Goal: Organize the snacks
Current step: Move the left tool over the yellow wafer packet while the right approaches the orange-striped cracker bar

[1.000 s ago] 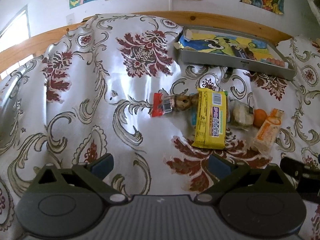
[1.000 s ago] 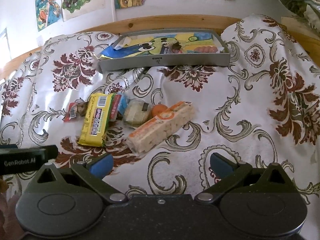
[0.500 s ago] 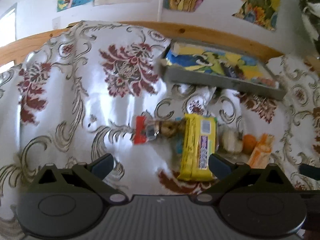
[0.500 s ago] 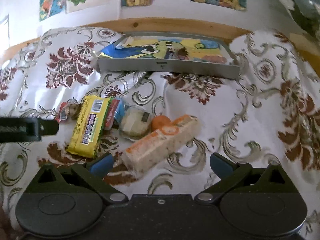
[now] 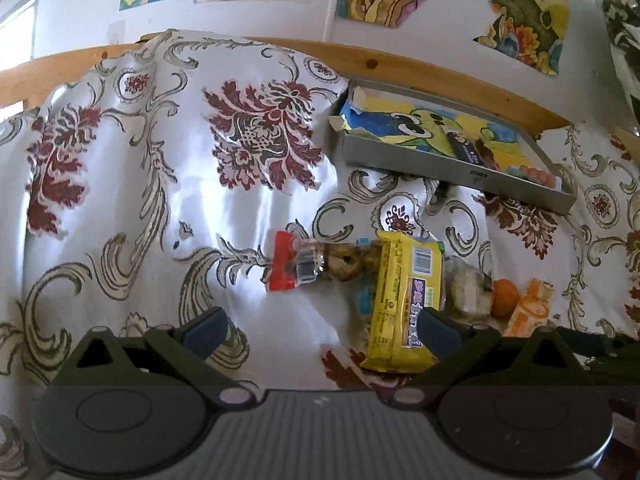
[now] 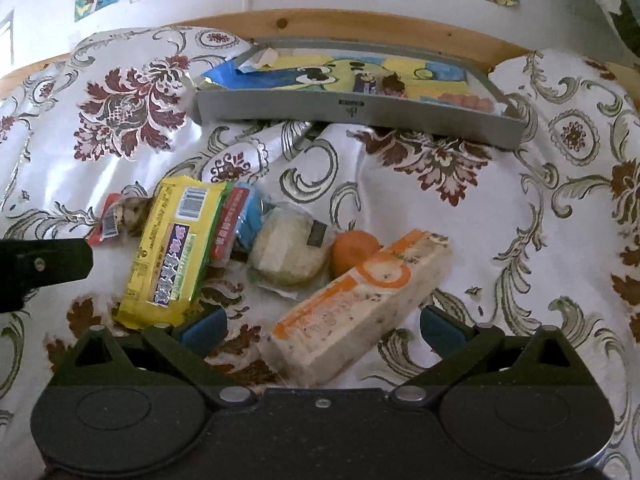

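**Snacks clustered below the grey tray, both grippers empty**

The snacks lie on the patterned cloth (image 6: 460, 216), all on the near side of the grey tray (image 6: 352, 110). Nearest the tray's left end lies the yellow packet (image 6: 172, 248); right of it the round cake (image 6: 290, 250), the orange (image 6: 354, 250) and the long orange-and-white bar (image 6: 356, 304). The left gripper (image 5: 320, 326) and right gripper (image 6: 320, 326) both hover with jaws spread, holding nothing.
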A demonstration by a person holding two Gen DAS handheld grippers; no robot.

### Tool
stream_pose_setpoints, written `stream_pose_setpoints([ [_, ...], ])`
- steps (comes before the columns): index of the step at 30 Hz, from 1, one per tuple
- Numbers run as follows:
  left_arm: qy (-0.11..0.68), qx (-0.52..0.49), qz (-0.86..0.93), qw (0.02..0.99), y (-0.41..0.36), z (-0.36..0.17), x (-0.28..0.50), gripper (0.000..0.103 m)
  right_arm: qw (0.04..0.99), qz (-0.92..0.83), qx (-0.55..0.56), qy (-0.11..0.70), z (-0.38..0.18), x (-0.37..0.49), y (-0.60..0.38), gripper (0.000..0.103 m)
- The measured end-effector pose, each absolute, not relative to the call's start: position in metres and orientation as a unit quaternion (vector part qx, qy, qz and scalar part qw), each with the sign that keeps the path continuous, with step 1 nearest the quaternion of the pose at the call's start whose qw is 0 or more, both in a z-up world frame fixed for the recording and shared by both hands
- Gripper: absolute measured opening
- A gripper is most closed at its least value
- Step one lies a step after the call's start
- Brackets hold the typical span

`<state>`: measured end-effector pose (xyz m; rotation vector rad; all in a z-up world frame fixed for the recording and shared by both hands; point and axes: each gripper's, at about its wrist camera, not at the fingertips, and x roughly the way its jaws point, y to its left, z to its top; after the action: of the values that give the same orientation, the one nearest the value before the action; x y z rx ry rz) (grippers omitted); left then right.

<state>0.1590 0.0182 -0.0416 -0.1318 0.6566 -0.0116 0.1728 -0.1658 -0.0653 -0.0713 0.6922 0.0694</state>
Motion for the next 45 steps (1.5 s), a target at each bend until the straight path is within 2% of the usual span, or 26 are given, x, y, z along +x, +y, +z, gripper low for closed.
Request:
stream_pose_setpoints([
  [20,0.327,-0.082,-0.008,0.941,0.016,-0.045,0.152,0.103,0.939,-0.088,-0.046,0.328,-0.057,0.148,-0.202,0.102],
  [27,0.337,-0.062,-0.030,0.939,-0.003,-0.045,0.172,0.103,0.948,-0.053,-0.044,0.310,-0.059,0.150,-0.197,0.102],
  [45,0.374,-0.022,-0.034,0.926,-0.036,-0.068,0.212,0.103,0.944,-0.057,-0.029,0.323,-0.074,0.178,-0.200,0.087],
])
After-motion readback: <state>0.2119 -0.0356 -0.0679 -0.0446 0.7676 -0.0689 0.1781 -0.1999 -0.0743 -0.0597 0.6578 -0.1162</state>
